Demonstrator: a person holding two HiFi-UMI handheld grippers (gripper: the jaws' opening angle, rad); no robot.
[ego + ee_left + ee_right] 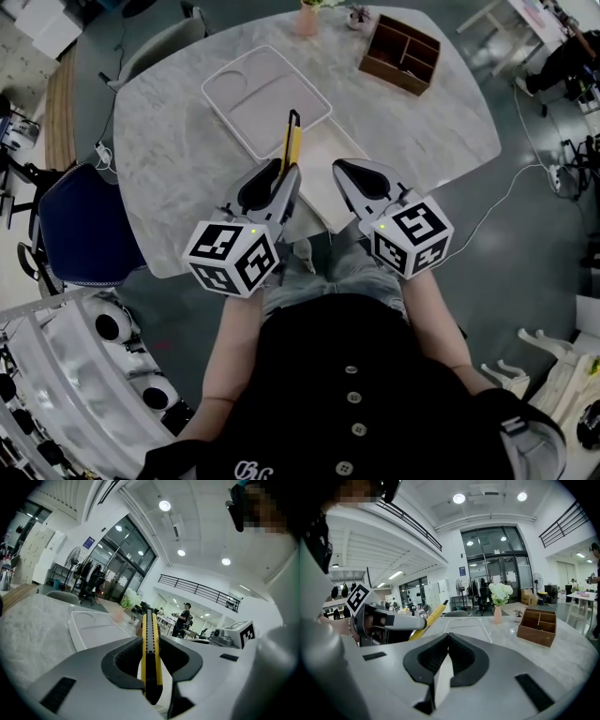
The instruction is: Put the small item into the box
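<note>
Yellow utility knife [292, 141] clamped between the jaws of the left gripper [281, 180], blade end out over the marble table [169, 150] toward a white tray [265, 98]. Just beside it, right gripper [349, 174] closed on nothing. Wooden box [400, 54] well apart, at the table's far side.

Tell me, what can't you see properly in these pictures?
- White item, head view: the left gripper and right gripper cover most of it, so what it is stays unclear.
- Yellow knife, left gripper view: it is seen end-on, and its far tip is too small to tell whether a blade is out.
- Wooden box, right gripper view: its walls hide the contents.
</note>
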